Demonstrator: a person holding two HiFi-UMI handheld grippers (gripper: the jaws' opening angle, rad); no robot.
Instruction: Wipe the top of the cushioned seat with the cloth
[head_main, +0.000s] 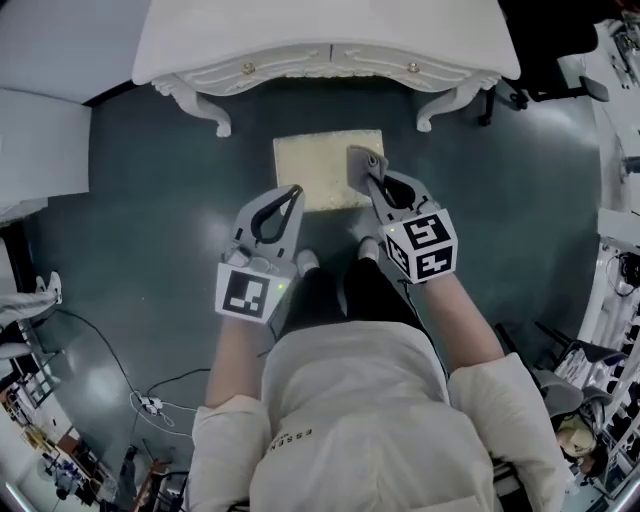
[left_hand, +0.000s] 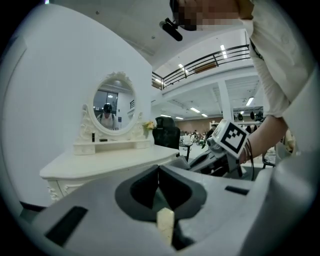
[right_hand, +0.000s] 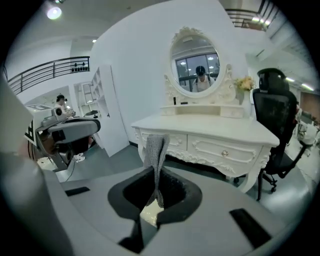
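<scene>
Two grippers hang over a dark green floor (head_main: 150, 220), with the person's trousers and shoes right beneath them. The cushioned seat (head_main: 310, 165), a cream square, sits on that floor just in front of an ornate white dressing table (head_main: 320, 40), whose carved legs flank it on either side. A black office chair (head_main: 545, 90) stands off to the right of the table, and cables (head_main: 150, 400) trail over the floor well to the left.

From the head view, the left gripper (head_main: 294, 193) points at the seat's near edge, and the right gripper (head_main: 372, 170) reaches over its right edge. The grey cloth (head_main: 355, 172) overlaps that edge too. Whether it touches the cushion cannot be told.

The right gripper view shows what the head view cannot: its jaws are pinched tight on the cloth, which juts out past them in a folded strip, with a sliver of cream seat visible below. That view also takes in the table's oval mirror (right_hand: 195, 62), where a person is reflected. The left gripper view shows its jaws closed together with nothing held between them, just a narrow slice of the cream seat beyond.
</scene>
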